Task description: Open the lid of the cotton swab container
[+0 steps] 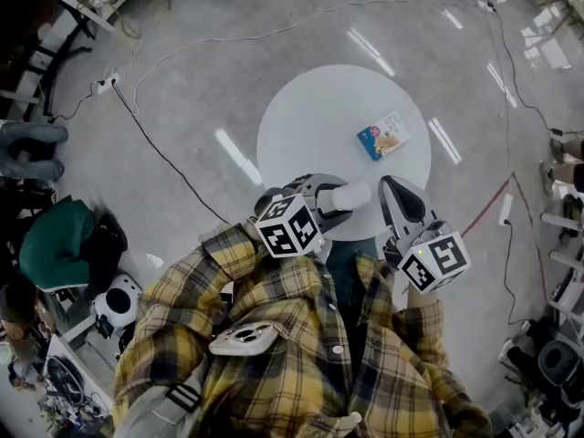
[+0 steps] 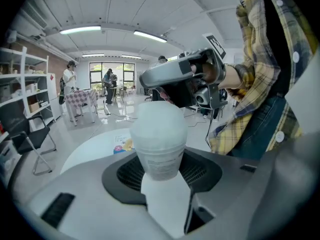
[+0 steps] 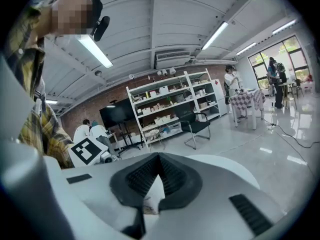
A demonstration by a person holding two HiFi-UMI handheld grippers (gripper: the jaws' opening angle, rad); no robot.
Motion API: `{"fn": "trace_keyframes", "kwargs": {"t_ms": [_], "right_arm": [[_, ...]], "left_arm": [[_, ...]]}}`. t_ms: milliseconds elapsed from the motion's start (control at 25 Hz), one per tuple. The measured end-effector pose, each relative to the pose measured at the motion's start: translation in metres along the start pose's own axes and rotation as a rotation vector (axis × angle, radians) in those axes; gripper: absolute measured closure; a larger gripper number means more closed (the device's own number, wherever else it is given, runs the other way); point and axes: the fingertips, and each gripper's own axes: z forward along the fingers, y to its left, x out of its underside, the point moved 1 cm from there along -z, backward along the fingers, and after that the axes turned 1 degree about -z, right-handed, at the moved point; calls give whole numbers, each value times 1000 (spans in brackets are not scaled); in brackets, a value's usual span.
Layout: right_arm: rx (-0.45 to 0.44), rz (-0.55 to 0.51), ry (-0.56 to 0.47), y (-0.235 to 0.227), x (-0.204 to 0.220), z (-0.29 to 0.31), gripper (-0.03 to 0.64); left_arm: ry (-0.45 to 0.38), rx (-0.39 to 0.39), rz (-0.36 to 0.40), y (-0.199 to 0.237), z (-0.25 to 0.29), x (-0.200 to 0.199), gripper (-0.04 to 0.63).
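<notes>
Gripping the cotton swab container [image 2: 159,134] by its lower body, the left gripper [image 2: 161,184] has its jaws held part-way apart by the frosted cup. Domed lid on, pointing away from the gripper. The right gripper [image 3: 157,186] has its jaws closed together; a white sliver shows in the gap, identity unclear. In the head view the container is held up off the round white table [image 1: 310,117], above its near edge, with the right gripper's tip just beside it. A colourful printed packet [image 1: 384,136] lies flat near the table's right edge, well apart from both grippers.
</notes>
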Motion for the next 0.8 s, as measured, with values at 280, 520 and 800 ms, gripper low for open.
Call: {"fn": "trace_keyframes", "kwargs": {"t_ms": [280,520,800], "right_arm": [[-49,-78,-48,21,-33,-11,602],[-83,-160,-91,40,-66,-19,602],[-100,-221,-95,60,-73,-21,602]], "left_arm": [[-16,1,15,-8,-43,-34,387],[-29,27,79,-22,-76,-65,387],[-30,96,99,-49,-102,-76,387]]}}
